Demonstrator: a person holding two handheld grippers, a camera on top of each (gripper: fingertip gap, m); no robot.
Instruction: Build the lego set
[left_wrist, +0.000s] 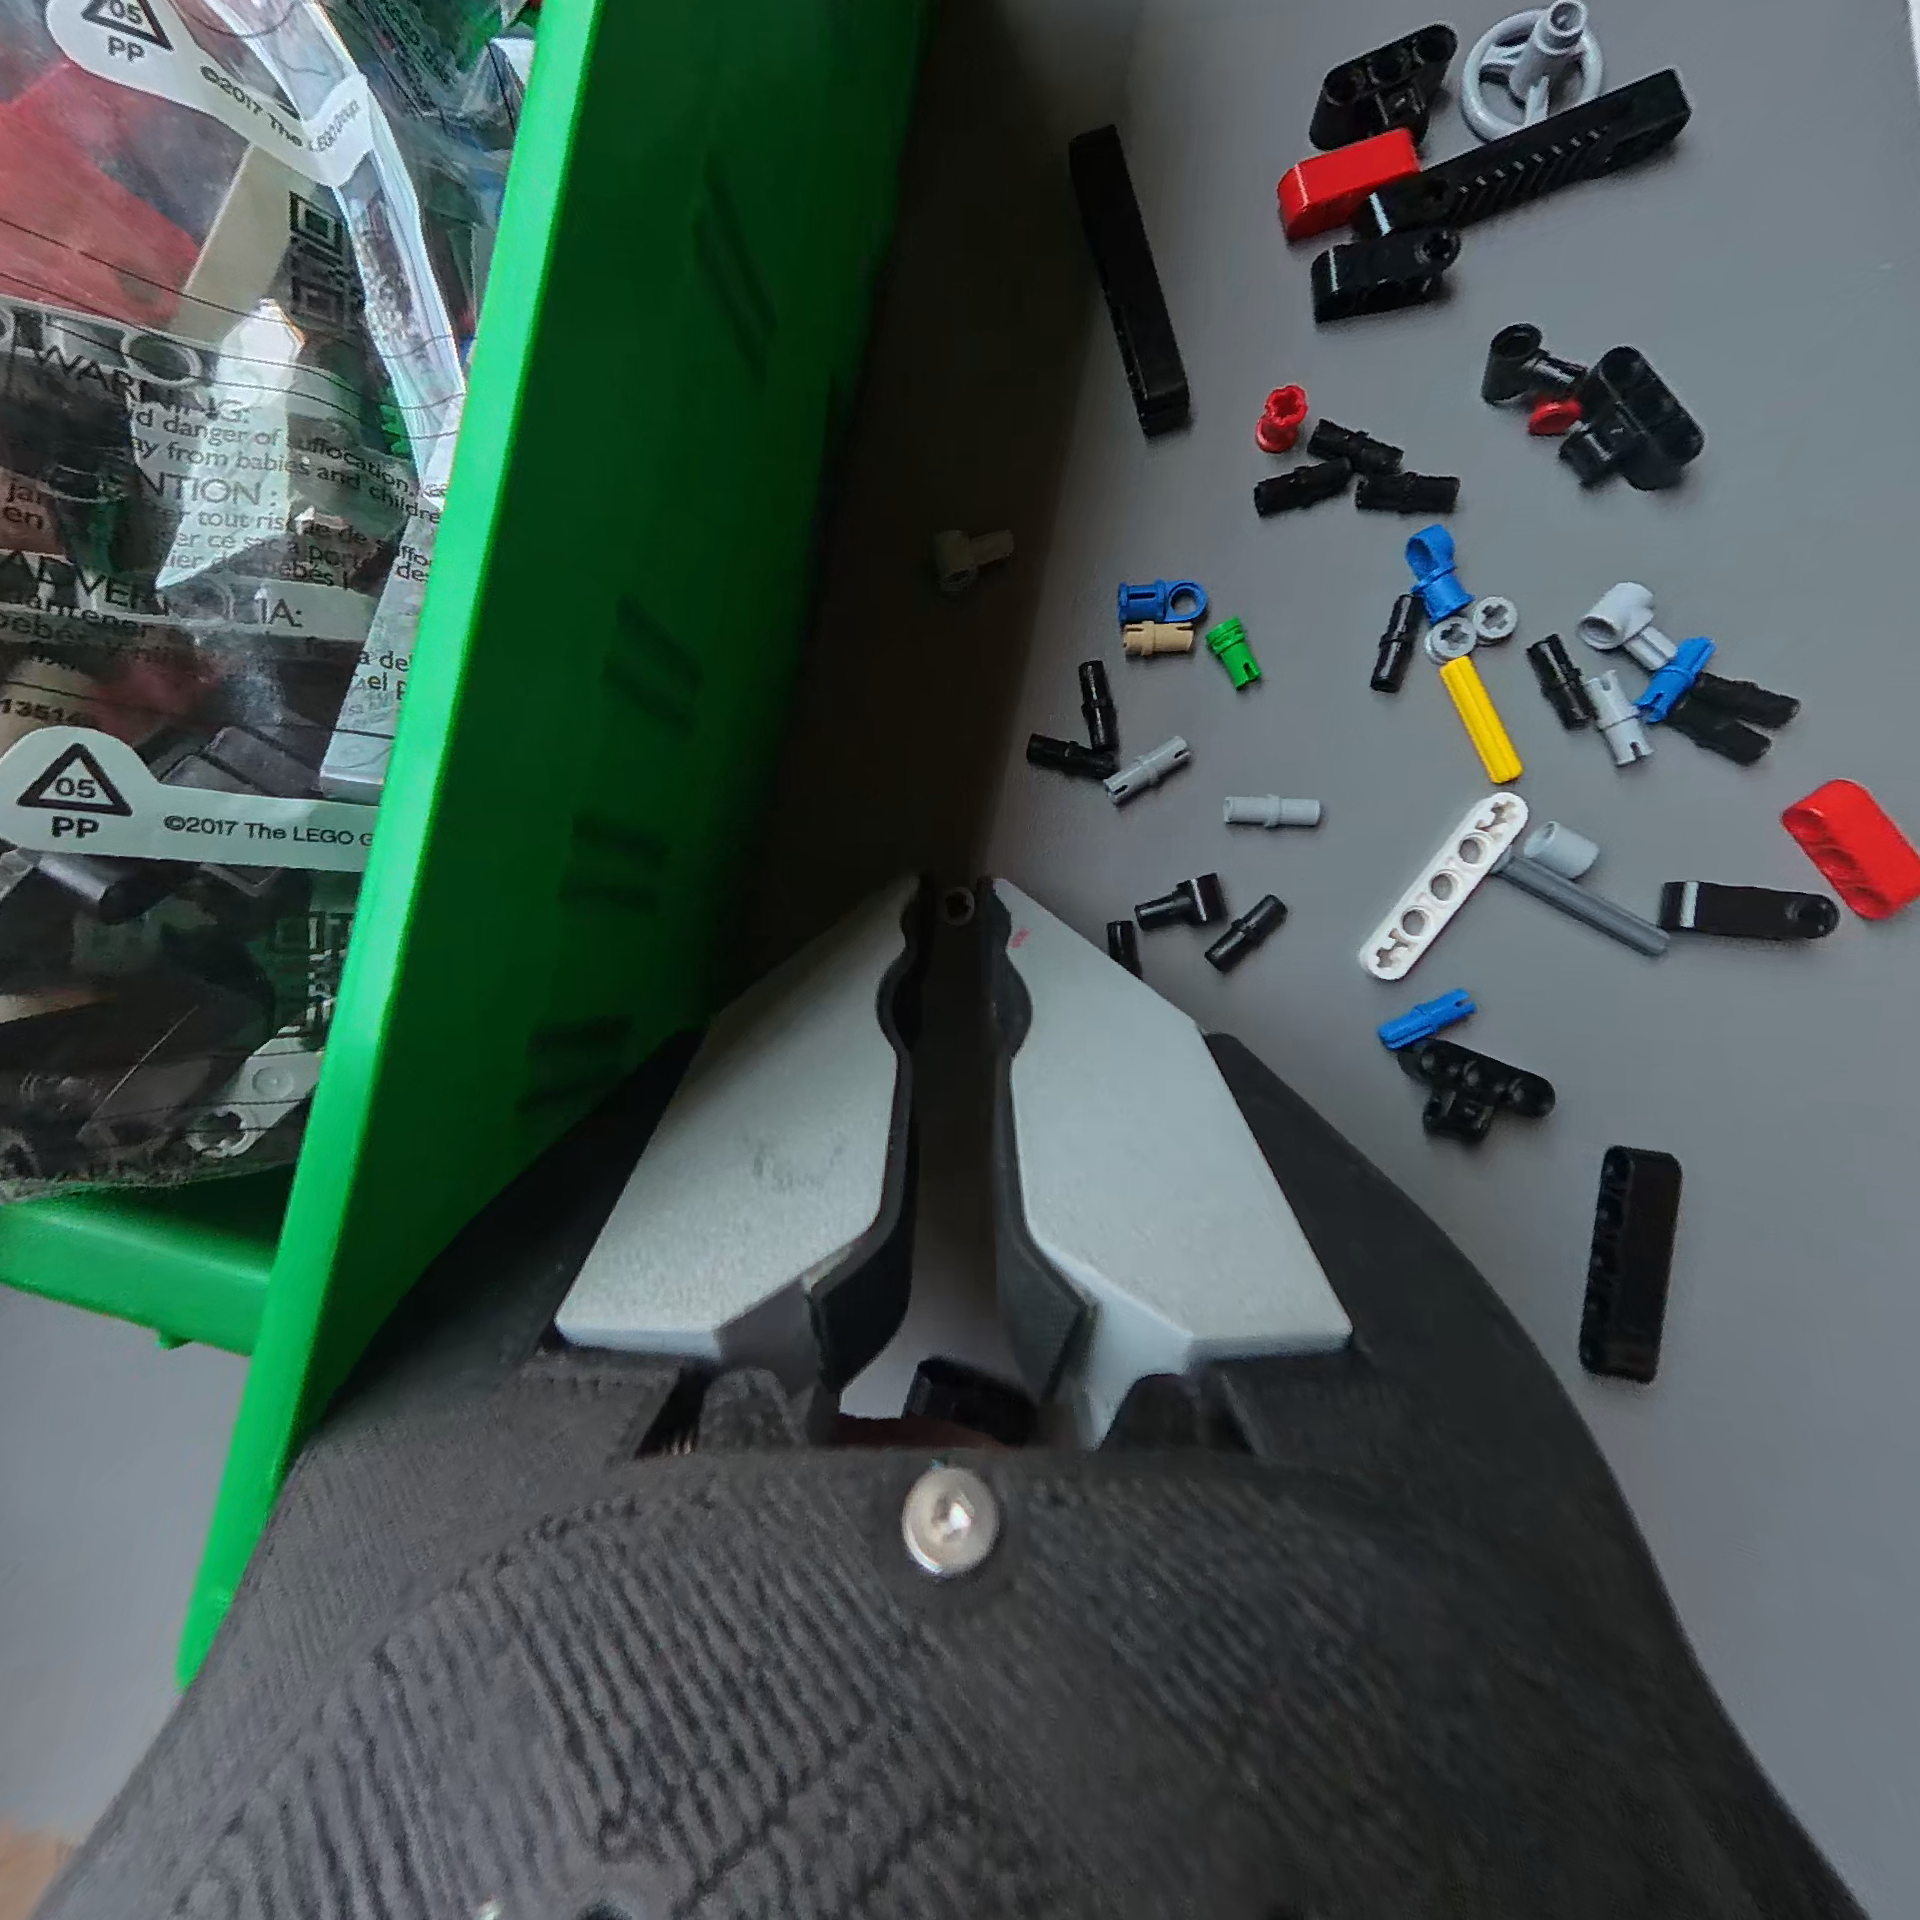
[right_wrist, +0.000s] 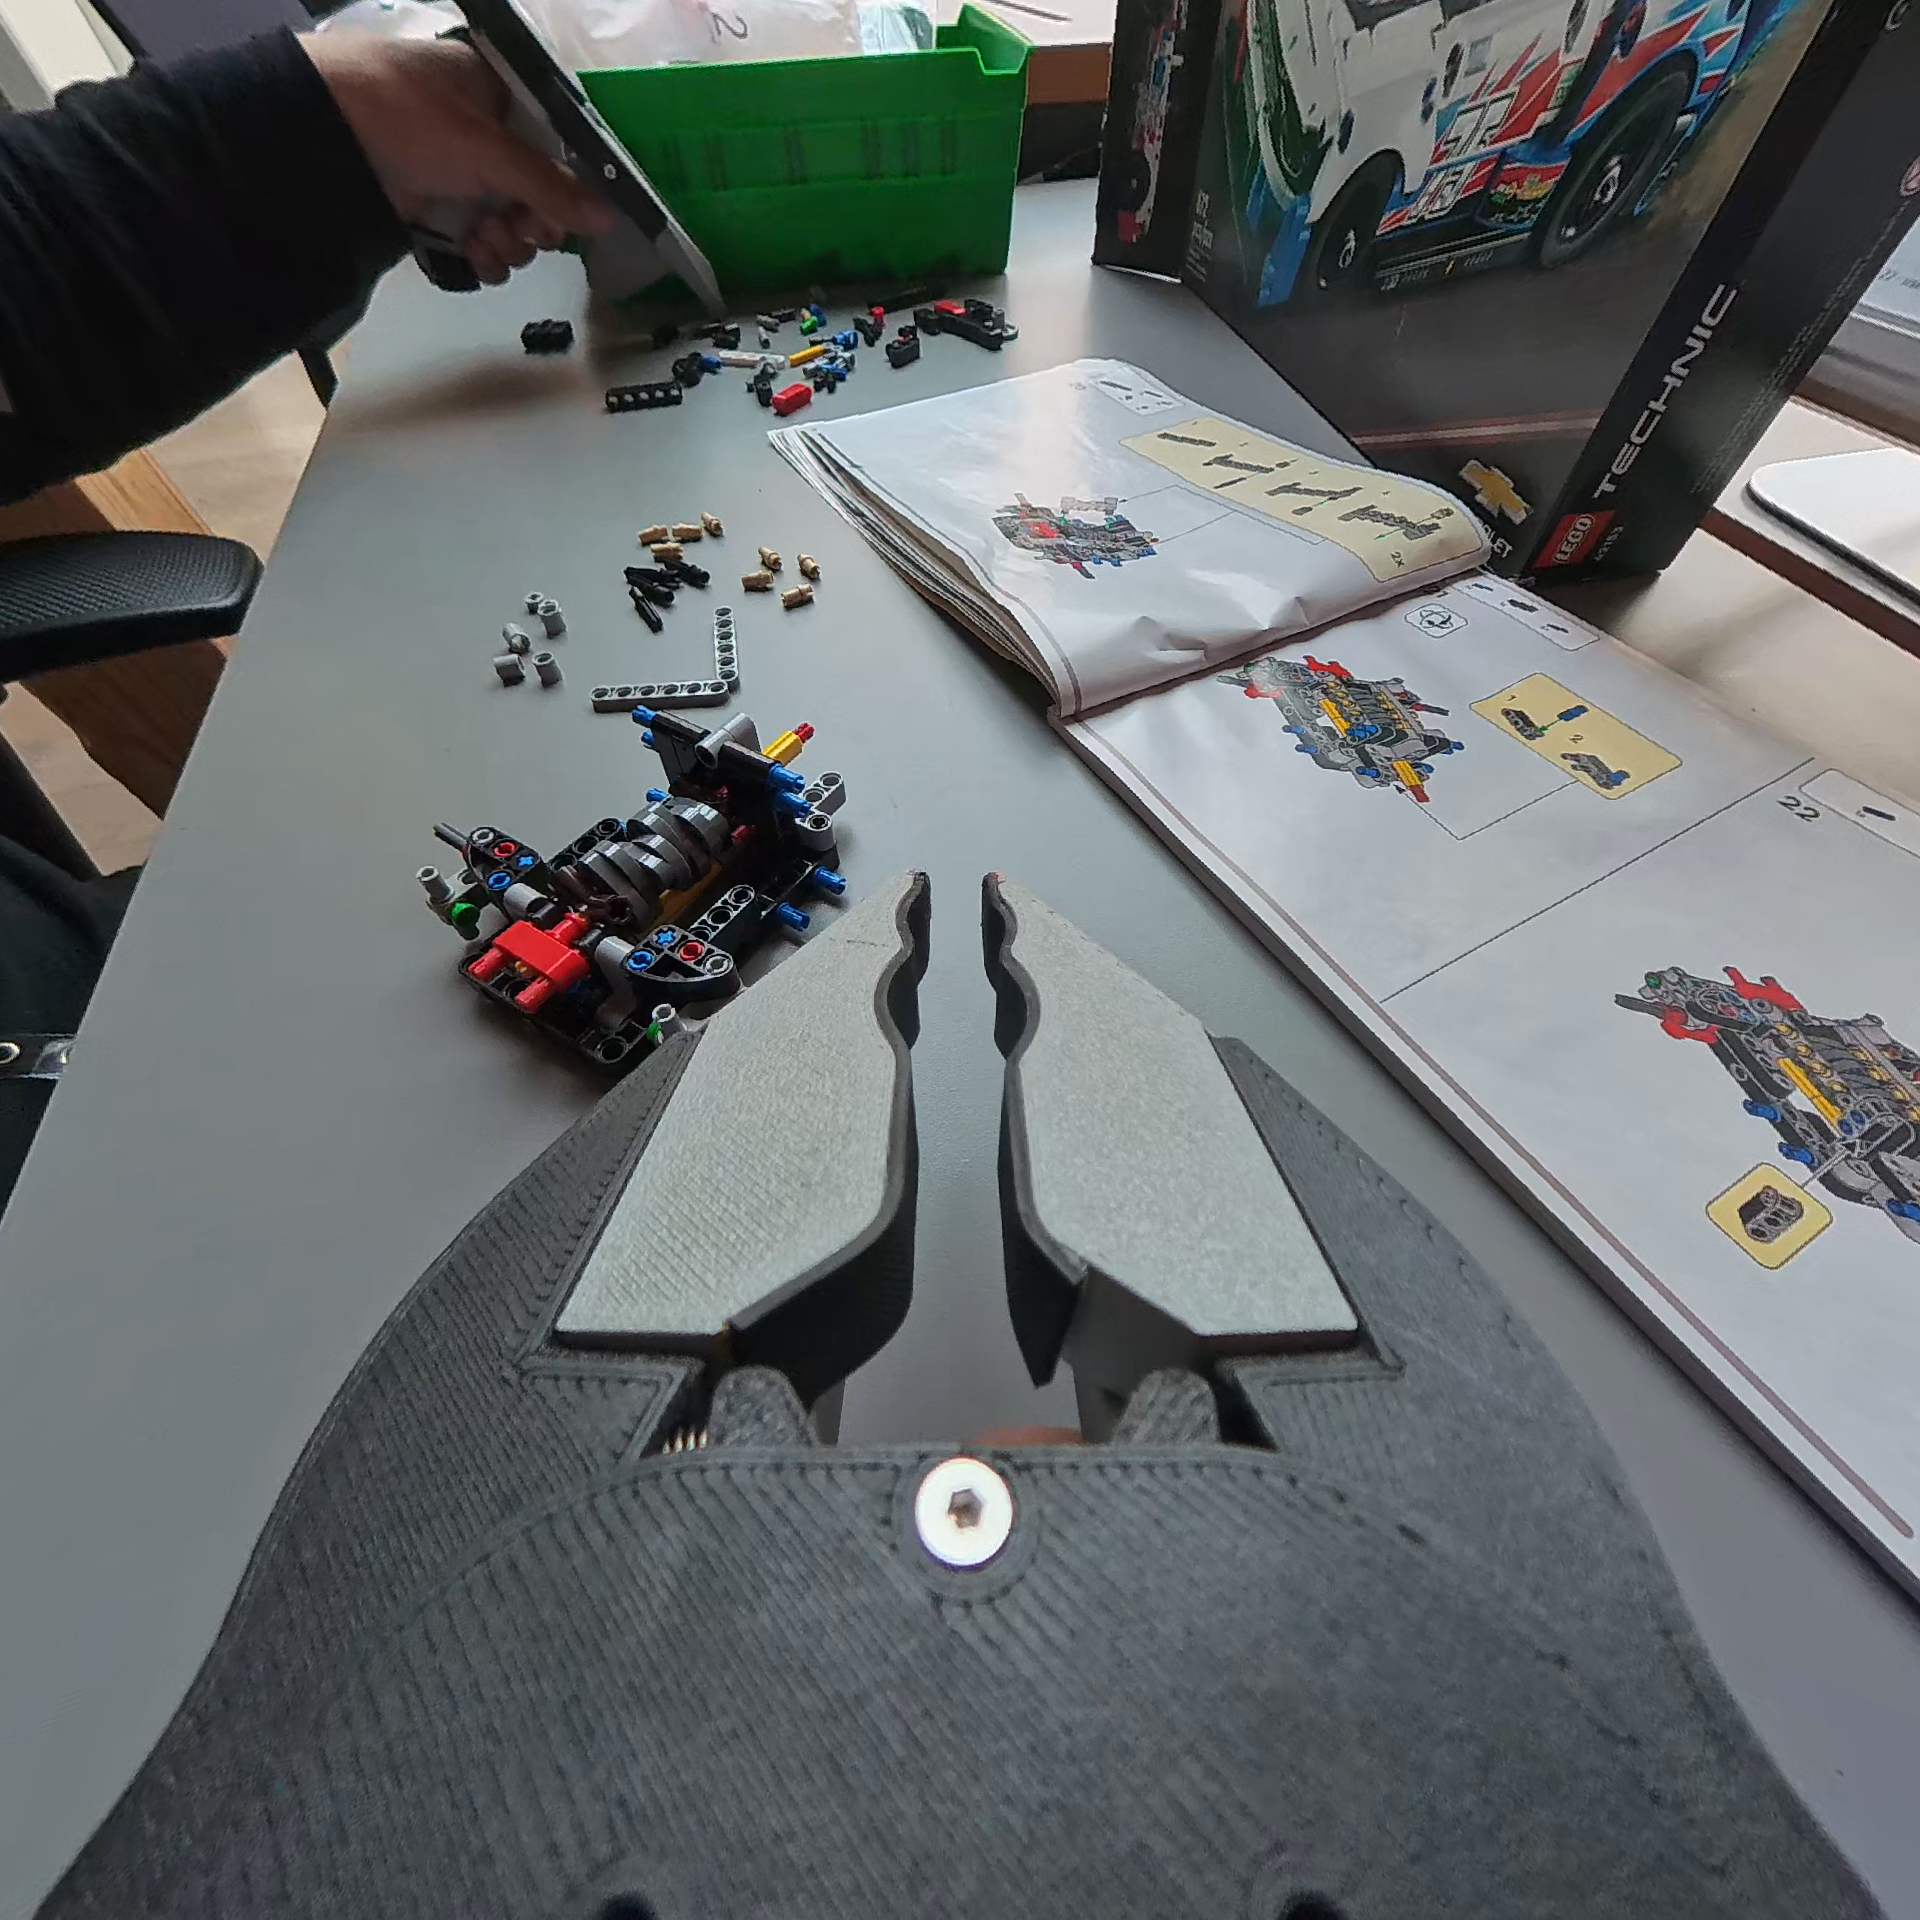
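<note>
1. Grey surface under everything.
2. Box upright at far right; open manual flat just in front of it.
3. Green bin at left in left wrist view, bags of parts inside; same bin at far end in right wrist view.
4. Part-built model on surface, just left of right gripper tips.
5. Loose parts scattered beside bin; long black beam nearest bin wall, red beam at right edge.
6. Left gripper low by bin wall, tips pinching small black pin.
7. Right gripper above surface, narrow gap between tips, nothing held.
8. Small sorted heaps beyond model: tan pins, grey bushes, L-shaped grey beam.
</note>
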